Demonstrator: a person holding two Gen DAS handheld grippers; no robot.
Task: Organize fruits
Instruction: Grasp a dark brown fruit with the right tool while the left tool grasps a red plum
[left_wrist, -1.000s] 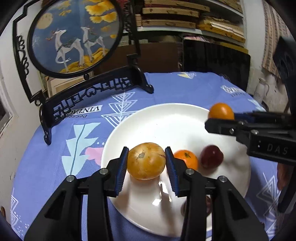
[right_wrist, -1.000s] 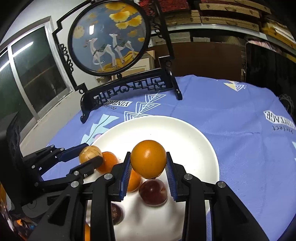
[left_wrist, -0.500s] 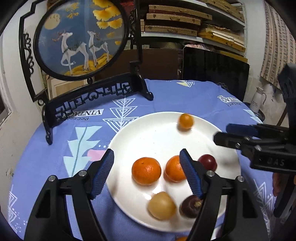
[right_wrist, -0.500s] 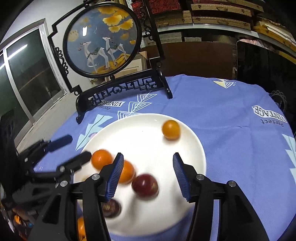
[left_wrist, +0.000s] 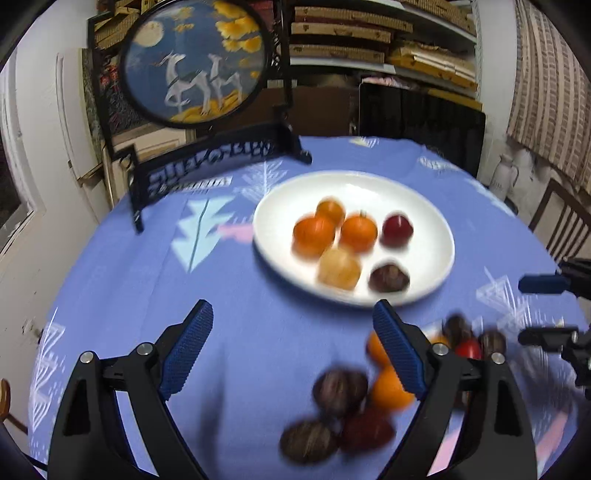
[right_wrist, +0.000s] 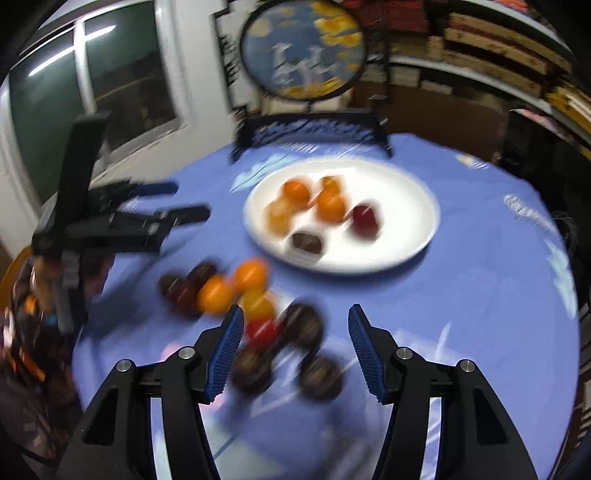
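Both grippers have pulled back from the white plate (left_wrist: 439, 236), jaws just opened and empty: left gripper (left_wrist: 291, 350) wide, right gripper (right_wrist: 295, 347) narrower. Loose fruit (right_wrist: 229, 291) waits on the tablecloth (left_wrist: 129, 288) nearby; round, light, prone to rolling, best pinched across the middle.

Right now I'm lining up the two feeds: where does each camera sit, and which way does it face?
Left wrist: on the left gripper, angled down over the blue tablecloth toward the white plate; its open gripper shows, the right gripper at the right edge.
Right wrist: on the right gripper, angled down at the loose fruit pile; left gripper visible left.
Shared: plate, pile, deer screen.
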